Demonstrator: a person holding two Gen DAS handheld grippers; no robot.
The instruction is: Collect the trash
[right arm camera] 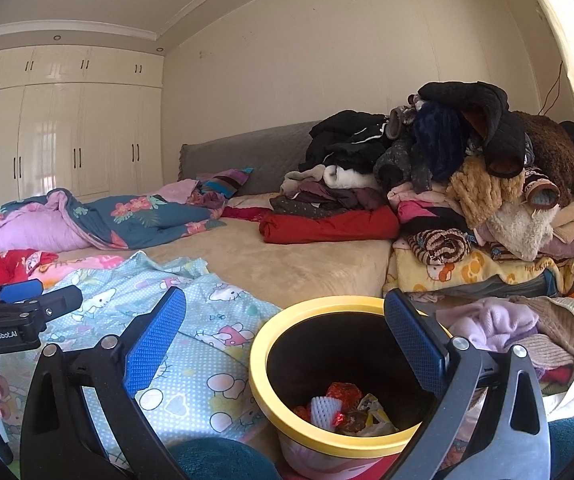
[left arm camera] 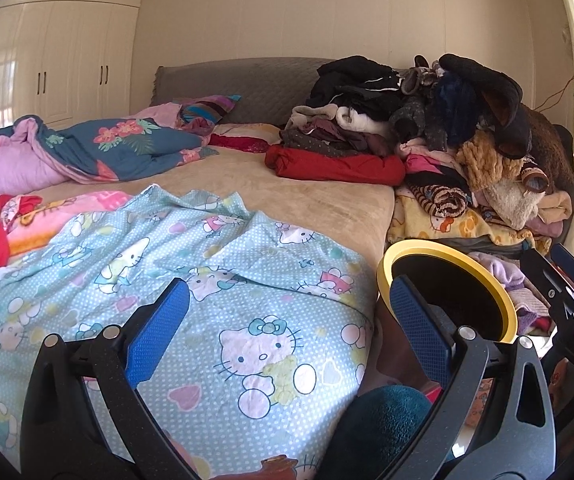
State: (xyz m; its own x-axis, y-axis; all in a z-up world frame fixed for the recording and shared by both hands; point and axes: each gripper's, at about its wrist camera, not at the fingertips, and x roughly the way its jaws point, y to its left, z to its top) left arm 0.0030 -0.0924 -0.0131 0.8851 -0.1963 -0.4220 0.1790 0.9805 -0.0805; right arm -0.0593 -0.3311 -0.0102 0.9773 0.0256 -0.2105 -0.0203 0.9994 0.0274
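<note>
Both grippers empty, jaws spread: my left gripper [left arm camera: 287, 332] over the cartoon-print sheet [left arm camera: 191, 280], my right gripper [right arm camera: 287, 344] above the yellow-rimmed bin [right arm camera: 263, 392], lower centre of the right view. Trash [right arm camera: 347, 404] sits at its bottom. Risk: the right finger [right arm camera: 415, 344] overlaps the rim in view; a careless move could tip the bin. No loose trash visible on the bed [right arm camera: 299, 264].

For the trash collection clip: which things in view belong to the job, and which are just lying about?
Part of the job:
- yellow-rimmed bin
- wrappers and foam net inside it
- left gripper, open, empty
- right gripper, open, empty

Just lying about:
- cat-print sheet
- floral quilt
- clothes pile
- red folded garment
- wardrobe
</note>
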